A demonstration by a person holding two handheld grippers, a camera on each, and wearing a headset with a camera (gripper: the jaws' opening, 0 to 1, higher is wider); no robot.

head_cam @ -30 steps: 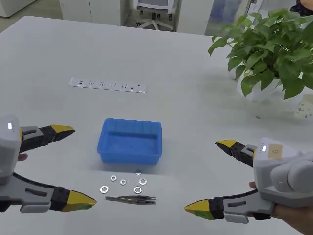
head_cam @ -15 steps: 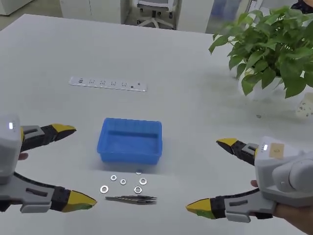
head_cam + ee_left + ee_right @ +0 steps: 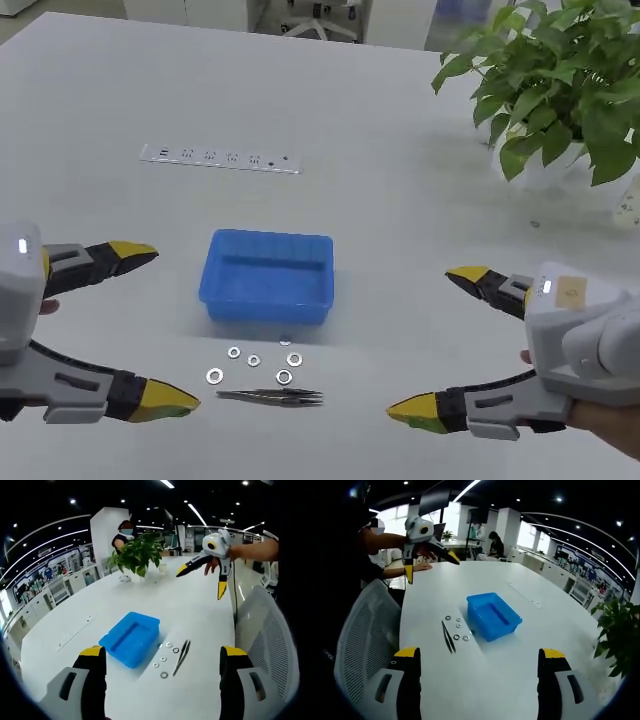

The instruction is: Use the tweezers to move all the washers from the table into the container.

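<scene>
A blue container (image 3: 268,275) (image 3: 131,637) (image 3: 493,615) stands on the white table. Several steel washers (image 3: 254,361) (image 3: 166,652) (image 3: 458,629) lie loose just in front of it. Metal tweezers (image 3: 271,396) (image 3: 181,657) (image 3: 448,637) lie flat beside the washers, on their near side. My left gripper (image 3: 148,328) (image 3: 161,660) hovers at the left of the container, open wide with nothing between its yellow tips. My right gripper (image 3: 440,342) (image 3: 477,661) hovers at the right, also open wide and empty. Both grippers are apart from the tweezers and the washers.
A white power strip (image 3: 220,158) lies on the table beyond the container. A potted green plant (image 3: 556,80) (image 3: 135,555) stands at the far right. A mesh chair back (image 3: 357,630) (image 3: 267,640) sits at the table's near edge. People stand in the background.
The head camera has tilted a little, so the whole scene sits slightly higher. Both grippers stay open and keep about the same places; the tweezers and washers have not moved.
</scene>
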